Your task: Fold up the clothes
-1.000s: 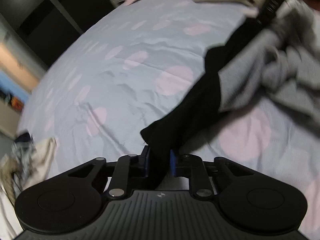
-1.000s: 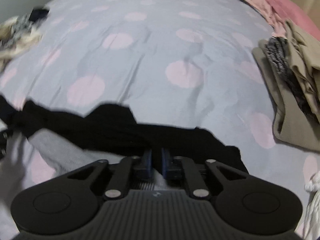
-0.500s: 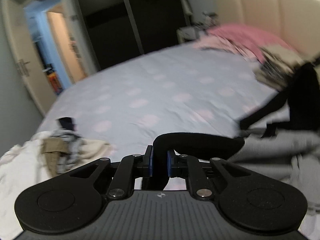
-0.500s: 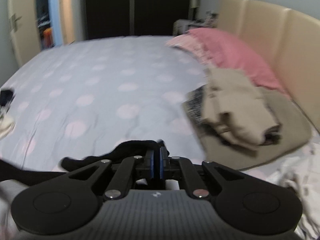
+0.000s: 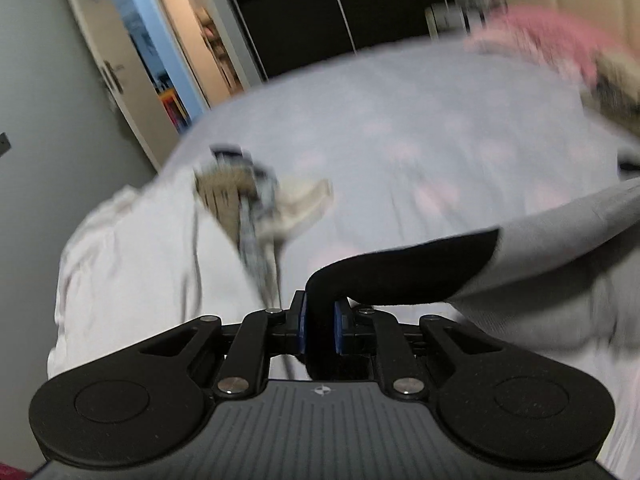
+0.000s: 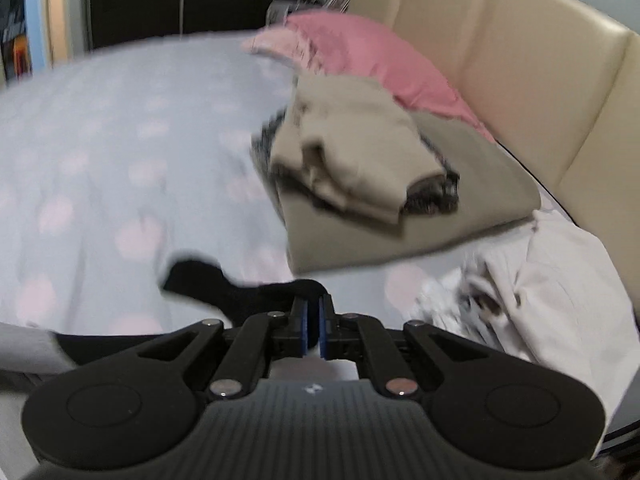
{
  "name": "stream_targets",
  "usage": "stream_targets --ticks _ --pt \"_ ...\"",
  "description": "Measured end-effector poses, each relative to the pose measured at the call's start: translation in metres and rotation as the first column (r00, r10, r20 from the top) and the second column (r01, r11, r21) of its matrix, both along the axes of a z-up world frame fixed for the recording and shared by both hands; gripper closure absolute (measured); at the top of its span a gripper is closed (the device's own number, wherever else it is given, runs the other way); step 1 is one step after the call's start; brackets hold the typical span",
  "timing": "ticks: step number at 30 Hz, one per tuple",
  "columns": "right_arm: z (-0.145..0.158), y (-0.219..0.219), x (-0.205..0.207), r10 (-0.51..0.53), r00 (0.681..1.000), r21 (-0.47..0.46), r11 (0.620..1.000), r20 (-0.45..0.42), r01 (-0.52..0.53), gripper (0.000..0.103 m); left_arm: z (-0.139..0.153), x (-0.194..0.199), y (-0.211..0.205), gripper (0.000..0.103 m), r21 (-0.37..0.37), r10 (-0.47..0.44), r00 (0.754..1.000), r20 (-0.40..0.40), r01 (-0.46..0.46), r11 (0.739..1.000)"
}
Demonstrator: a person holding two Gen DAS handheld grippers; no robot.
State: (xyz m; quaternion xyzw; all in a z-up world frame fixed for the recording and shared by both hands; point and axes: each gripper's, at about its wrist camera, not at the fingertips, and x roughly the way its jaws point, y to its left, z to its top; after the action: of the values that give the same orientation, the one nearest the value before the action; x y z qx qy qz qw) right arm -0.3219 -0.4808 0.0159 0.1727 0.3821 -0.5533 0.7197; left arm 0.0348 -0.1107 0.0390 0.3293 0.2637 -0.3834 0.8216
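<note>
Both hands lifted above the bed (image 5: 440, 128); judged step: holding the garment (image 5: 560, 232) up to spread it before folding. My left gripper (image 5: 319, 322) is clenched on its black trim, grey cloth trailing right. My right gripper (image 6: 311, 330) is pinched nearly closed on a black edge. Next: pull corners apart evenly, lay flat on clear sheet. Blur hides most of the garment's shape; its lower part is out of view.
</note>
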Motion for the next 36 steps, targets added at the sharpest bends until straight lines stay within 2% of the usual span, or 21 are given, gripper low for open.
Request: stream_targets --ticks 4,8,12,14,15,16,20,23,26,30,36 --pt "-0.037 0.003 -0.002 0.024 0.995 0.095 0.995 -0.1 -0.015 0.097 -0.034 -0.007 0.007 0.092 0.145 -0.022 0.999 -0.038 0.027 0.989" --pt "-0.062 0.008 -0.003 0.064 0.982 0.14 0.989 -0.179 -0.039 0.097 -0.062 -0.01 0.017 0.091 0.259 -0.045 0.994 -0.097 0.069 0.963" --pt "-0.068 0.009 -0.006 0.083 0.982 0.202 0.978 -0.169 -0.048 0.096 -0.07 -0.022 0.021 0.083 0.314 -0.1 0.989 -0.108 0.129 0.941" --pt "-0.061 0.014 -0.006 0.092 0.982 0.194 0.979 -0.166 -0.059 0.092 -0.065 -0.026 0.025 0.079 0.321 -0.131 0.985 -0.111 0.16 0.933" --pt "-0.057 0.016 -0.005 0.098 0.981 0.188 0.98 -0.166 -0.066 0.084 -0.062 -0.028 0.027 0.077 0.322 -0.146 0.983 -0.116 0.176 0.93" --pt "-0.053 0.018 -0.005 0.102 0.982 0.181 0.981 -0.161 -0.072 0.076 -0.057 -0.028 0.028 0.075 0.311 -0.16 0.98 -0.12 0.19 0.931" --pt "-0.03 0.028 -0.007 0.132 0.989 0.156 0.98 -0.067 -0.12 0.073 -0.031 -0.023 0.028 0.063 0.19 -0.2 0.97 -0.136 0.223 0.956" --pt "-0.022 0.034 -0.003 0.176 0.984 0.144 0.974 0.02 -0.177 0.071 -0.017 -0.017 0.02 0.062 0.081 -0.191 0.962 -0.194 0.21 0.974" --pt "-0.028 0.035 0.01 0.211 0.975 0.171 0.96 0.075 -0.221 0.071 -0.017 -0.012 0.004 0.062 0.021 -0.181 0.954 -0.239 0.191 0.981" --pt "-0.038 0.036 0.031 0.258 0.958 0.19 0.941 0.128 -0.279 0.071 -0.029 -0.002 -0.019 0.062 -0.018 -0.163 0.928 -0.336 0.166 0.986" --pt "-0.056 0.038 0.059 0.369 0.909 0.207 0.89 0.194 -0.406 0.065 -0.057 0.011 -0.042 0.062 0.013 -0.128 0.898 -0.422 0.148 0.989"
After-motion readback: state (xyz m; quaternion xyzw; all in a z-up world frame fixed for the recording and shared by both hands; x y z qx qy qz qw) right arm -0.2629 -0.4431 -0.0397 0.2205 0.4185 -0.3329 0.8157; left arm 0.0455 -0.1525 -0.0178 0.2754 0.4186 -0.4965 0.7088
